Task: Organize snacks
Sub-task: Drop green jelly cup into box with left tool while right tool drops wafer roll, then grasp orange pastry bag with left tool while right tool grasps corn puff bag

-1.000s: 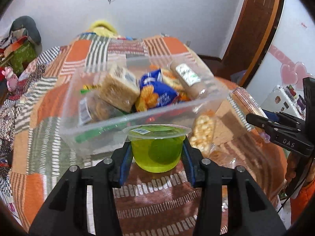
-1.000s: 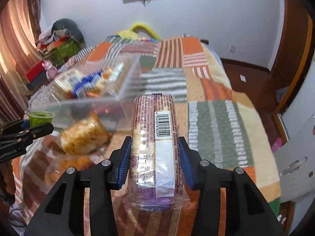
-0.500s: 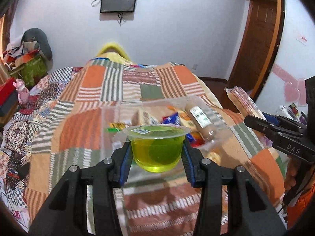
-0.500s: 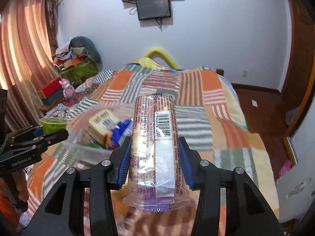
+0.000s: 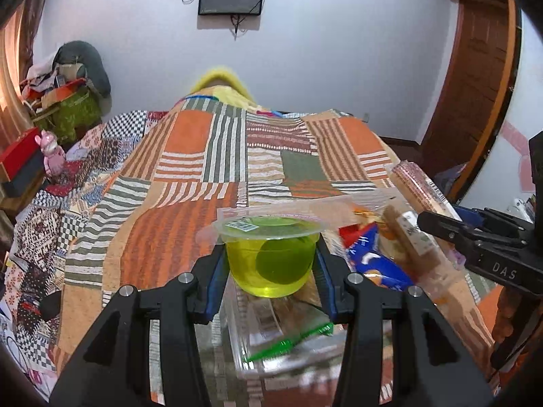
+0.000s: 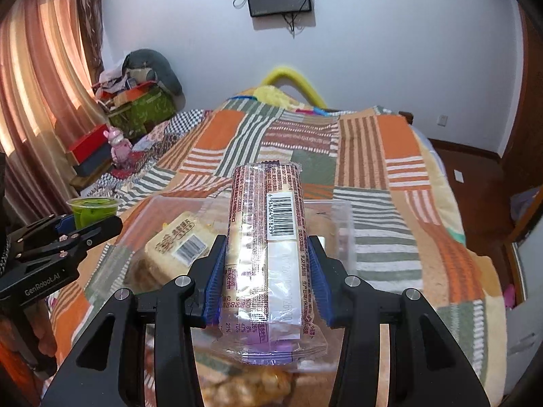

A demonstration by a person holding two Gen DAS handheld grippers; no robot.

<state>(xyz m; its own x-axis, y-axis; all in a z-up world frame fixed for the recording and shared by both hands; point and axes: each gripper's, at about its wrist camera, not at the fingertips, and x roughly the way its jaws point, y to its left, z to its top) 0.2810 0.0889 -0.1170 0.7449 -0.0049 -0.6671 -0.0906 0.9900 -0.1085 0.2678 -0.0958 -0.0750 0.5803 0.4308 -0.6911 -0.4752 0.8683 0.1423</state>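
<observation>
Here, jelly cup [image 5: 269,254] pinched in left gripper [image 5: 269,266], biscuit pack [image 6: 266,254] in right gripper [image 6: 266,281].

The left tongs [image 5: 271,264] point forward and downward, blue pads pressed on both sides of a jelly cup [image 5: 269,254]; the right tongs [image 6: 266,271] tilt down likewise, clamped across a biscuit pack [image 6: 268,247]. Both pairs are held side by side, near each other.
</observation>
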